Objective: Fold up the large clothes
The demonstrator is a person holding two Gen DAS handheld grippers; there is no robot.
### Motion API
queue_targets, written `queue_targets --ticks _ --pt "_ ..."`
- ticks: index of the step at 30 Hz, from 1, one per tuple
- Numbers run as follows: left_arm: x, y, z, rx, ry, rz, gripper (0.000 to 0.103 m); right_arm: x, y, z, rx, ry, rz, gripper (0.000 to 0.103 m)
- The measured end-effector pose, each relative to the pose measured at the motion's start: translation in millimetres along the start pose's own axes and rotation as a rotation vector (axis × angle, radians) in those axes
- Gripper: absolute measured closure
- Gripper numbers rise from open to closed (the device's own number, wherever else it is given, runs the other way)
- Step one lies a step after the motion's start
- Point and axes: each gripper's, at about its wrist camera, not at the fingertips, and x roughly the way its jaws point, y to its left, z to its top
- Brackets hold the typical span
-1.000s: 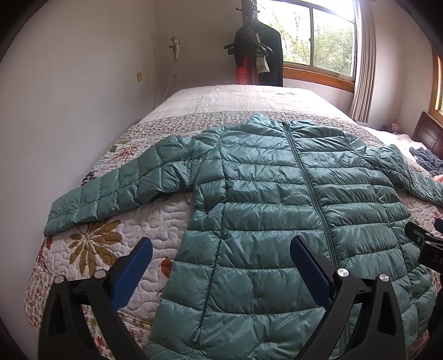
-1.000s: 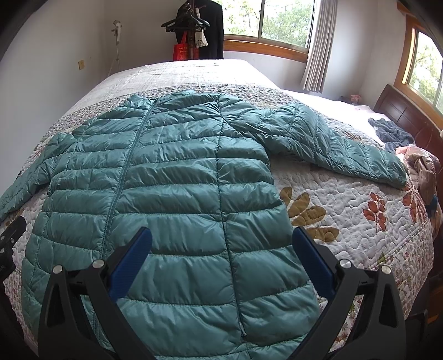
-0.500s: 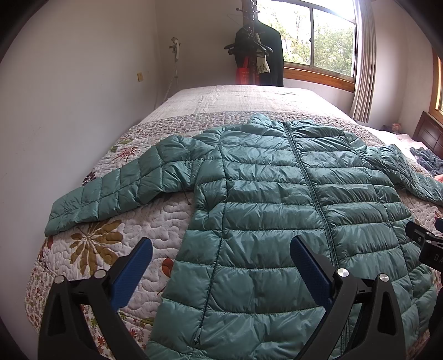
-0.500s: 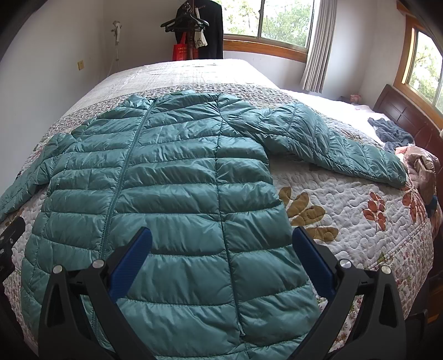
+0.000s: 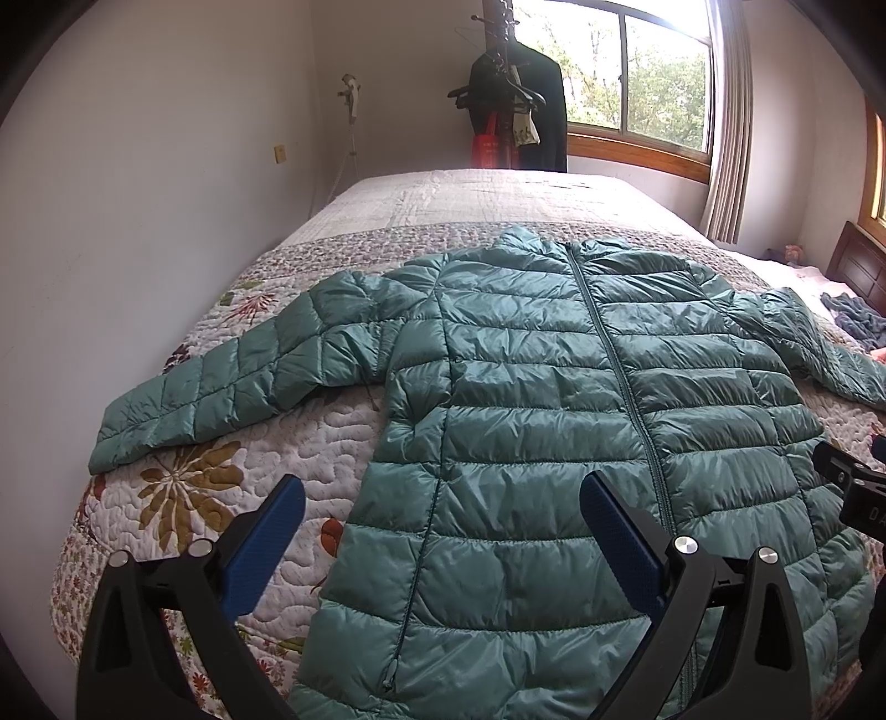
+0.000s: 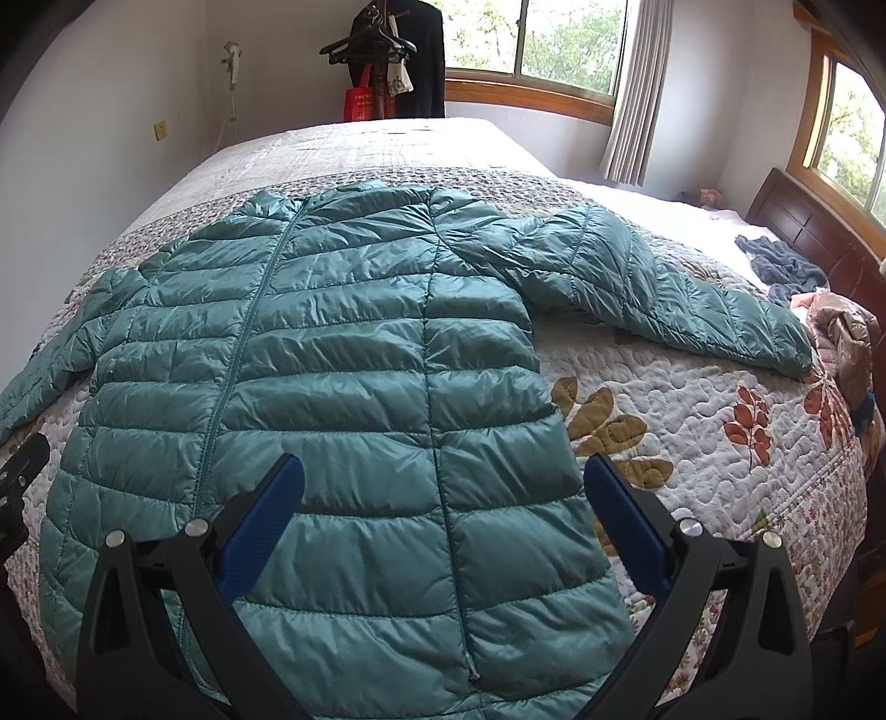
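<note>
Left wrist view: left hand-held gripper (image 5: 443, 526) is spread wide, blue pads (image 5: 266, 545) apart, holding nothing, poised above the lower hem area of the puffer jacket (image 5: 554, 399). Its left pad sits over bare quilt (image 5: 310, 443), its right pad over the jacket front just left of the zip (image 5: 620, 376). A black part of the other tool shows at the right edge.

Right wrist view: right hand-held gripper (image 6: 443, 520) is likewise spread wide and empty, above the jacket's lower right panel; one pad (image 6: 626, 531) is over the quilt (image 6: 692, 387) beside the hem.

Jacket (image 6: 332, 360): teal, quilted, lying flat and front-up on the bed, zipped, collar towards the far end, hem nearest the cameras. Both sleeves are spread outward; left sleeve (image 5: 221, 387) lies on the floral quilt near the wall side, right sleeve (image 6: 664, 293) reaches towards the headboard (image 6: 803, 221) side.

Surroundings: loose garments (image 6: 786, 268) lie beyond the right cuff. Coat stand (image 6: 387, 61) with dark clothing stands past the bed, beside the window (image 6: 554, 39).
</note>
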Motion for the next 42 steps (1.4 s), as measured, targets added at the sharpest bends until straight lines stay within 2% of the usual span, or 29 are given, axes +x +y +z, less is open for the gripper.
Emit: queue_targets --ticks 4,6,10,15,20,25,28,29,31,34,36,38,42 --pt "8 -7 12 -0.006 0.014 -0.031 0.004 8 -26 12 0.025 0.011 0.007 0.003" --pt "11 -12 20 -0.010 0.007 -0.044 0.004 16 -56 23 0.081 0.029 0.002 0.003" --pt "16 -23 35 -0.013 -0.026 -0.071 0.004 34 -140 49 0.214 0.046 -0.108 0.003" --pt "28 -37 46 -0.006 -0.016 -0.117 0.004 59 -253 71 0.374 0.089 -0.237 0.003" --pt "41 -47 45 0.009 0.011 -0.130 0.004 90 -342 73 0.488 0.161 -0.276 0.003" --pt "51 -49 42 0.010 0.035 -0.124 0.004 117 -377 65 0.533 0.214 -0.265 0.003" --pt "55 -47 41 0.005 0.038 -0.115 0.004 132 -388 63 0.569 0.226 -0.207 0.004" --pt "56 -47 41 0.005 0.038 -0.110 0.004 136 -390 62 0.582 0.224 -0.190 0.007" --pt "57 -46 41 0.005 0.041 -0.103 0.004 143 -391 63 0.586 0.234 -0.180 0.020" --pt "59 -46 41 0.004 0.044 -0.102 0.004 142 -385 67 0.549 0.233 -0.209 0.055" --pt "59 -46 40 0.007 0.045 -0.103 0.004 142 -385 70 0.552 0.229 -0.152 0.081" --pt "60 -46 40 0.008 0.046 -0.106 0.004 138 -386 72 0.565 0.213 -0.126 0.088" --pt "60 -41 39 0.004 0.043 -0.109 0.004 122 -388 76 0.565 0.158 -0.159 0.091"
